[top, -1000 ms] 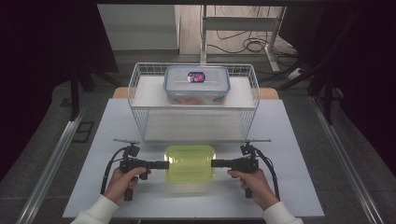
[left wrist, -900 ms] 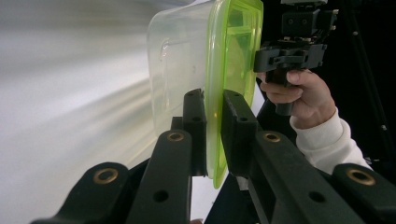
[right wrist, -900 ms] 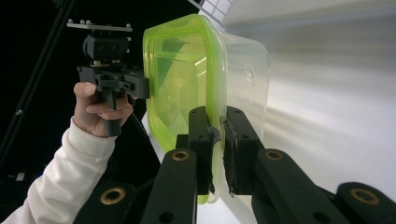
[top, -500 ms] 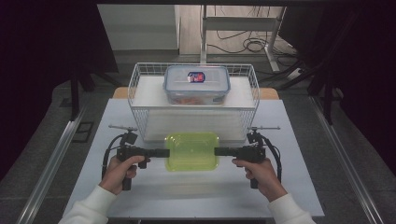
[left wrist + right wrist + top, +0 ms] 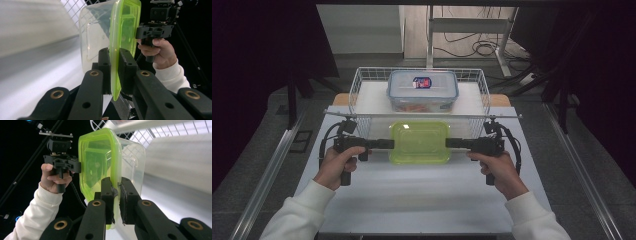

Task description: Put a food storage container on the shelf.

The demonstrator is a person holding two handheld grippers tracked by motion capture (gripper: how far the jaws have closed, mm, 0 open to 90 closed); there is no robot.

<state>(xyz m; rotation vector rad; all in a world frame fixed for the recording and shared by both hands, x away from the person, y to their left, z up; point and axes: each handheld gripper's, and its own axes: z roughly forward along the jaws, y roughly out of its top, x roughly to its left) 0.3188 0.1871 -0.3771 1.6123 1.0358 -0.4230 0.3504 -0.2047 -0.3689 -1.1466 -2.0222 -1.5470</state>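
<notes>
Here, both claws, left (image 5: 388, 144) and right (image 5: 451, 143), clamped on the green-lidded container's (image 5: 420, 142) rim, contents indiscernible.

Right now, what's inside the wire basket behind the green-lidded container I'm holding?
The wire basket holds one clear container with a blue-rimmed lid and a label on top. Something orange-red shows through its wall, too blurred to identify. The green-lidded container hides part of the basket's front wall.

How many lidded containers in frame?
2. The green-lidded container is held between the left gripper and right gripper just in front of the wire basket; the blue-rimmed container sits inside it.
</notes>
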